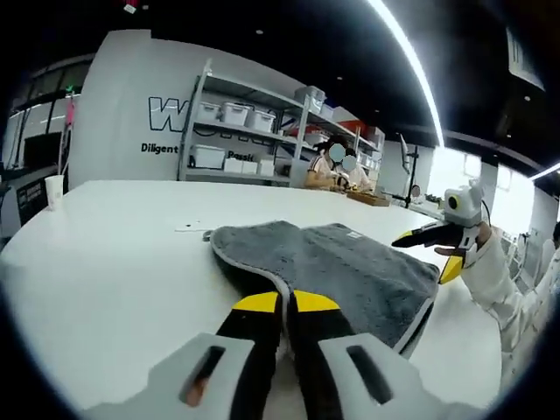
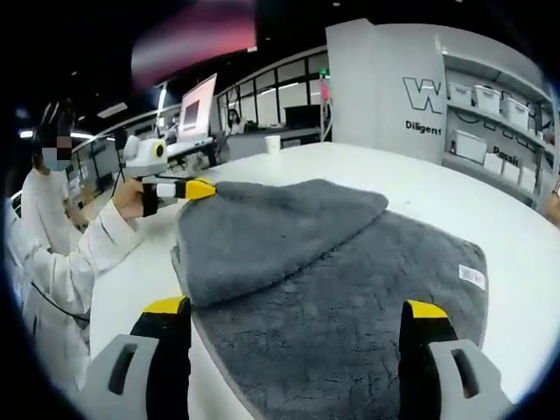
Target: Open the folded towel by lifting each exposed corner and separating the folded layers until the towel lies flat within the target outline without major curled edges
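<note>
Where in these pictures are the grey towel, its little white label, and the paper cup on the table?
grey towel (image 2: 350,297): right gripper view, on its lower flat layer.
white label (image 2: 472,276): right gripper view, the tag's middle, near the towel's edge.
paper cup (image 1: 54,190): left gripper view, on its side wall.

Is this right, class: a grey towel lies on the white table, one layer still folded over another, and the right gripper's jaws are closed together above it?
Not quite. In the right gripper view the right gripper has its jaws spread wide apart over the grey towel, not closed. The rest holds: the towel lies on the white table with one layer folded over another.
</note>
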